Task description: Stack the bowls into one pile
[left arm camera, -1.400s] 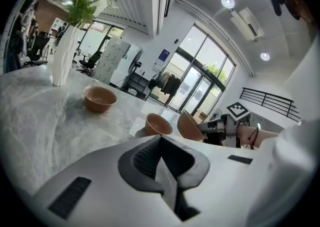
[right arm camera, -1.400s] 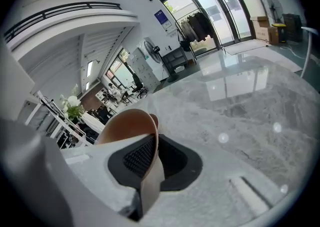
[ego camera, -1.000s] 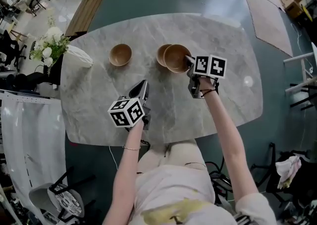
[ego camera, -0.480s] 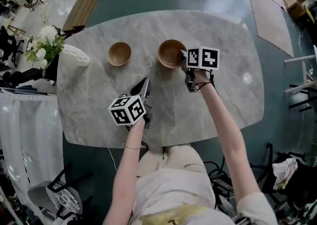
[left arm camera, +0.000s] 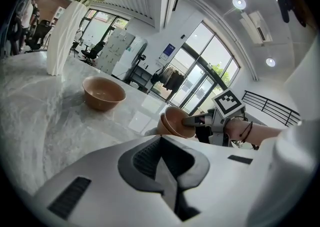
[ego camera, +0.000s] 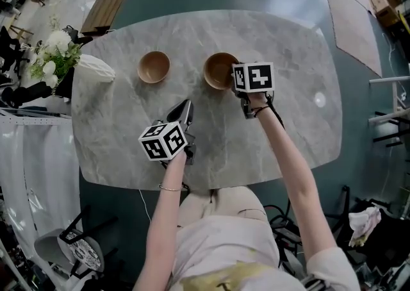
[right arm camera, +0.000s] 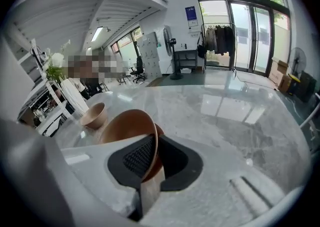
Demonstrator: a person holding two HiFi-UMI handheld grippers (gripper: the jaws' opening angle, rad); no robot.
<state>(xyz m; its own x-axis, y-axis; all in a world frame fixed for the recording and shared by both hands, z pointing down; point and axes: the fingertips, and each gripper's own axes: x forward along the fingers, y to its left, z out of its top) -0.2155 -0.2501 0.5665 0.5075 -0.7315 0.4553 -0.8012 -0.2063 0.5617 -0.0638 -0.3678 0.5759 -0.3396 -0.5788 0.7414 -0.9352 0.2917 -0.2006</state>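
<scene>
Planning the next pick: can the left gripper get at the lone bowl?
Probably yes: only table lies between the left gripper and the lone bowl; its shut jaws must open first.

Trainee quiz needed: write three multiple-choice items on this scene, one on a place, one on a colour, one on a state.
1. Where does the lone bowl stand?
A. Between the vase and the held bowl
B. On the floor
C. On a chair

2. What colour is the vase?
A. Black
B. White
C. Red

3. How is the right gripper?
A. Open and empty
B. Shut on a spoon
C. Shut on the held bowl's rim

Key:
1 A, the head view shows it between them.
2 B, its body is white in the head view.
3 C, its pads pinch the rim in the right gripper view.
</scene>
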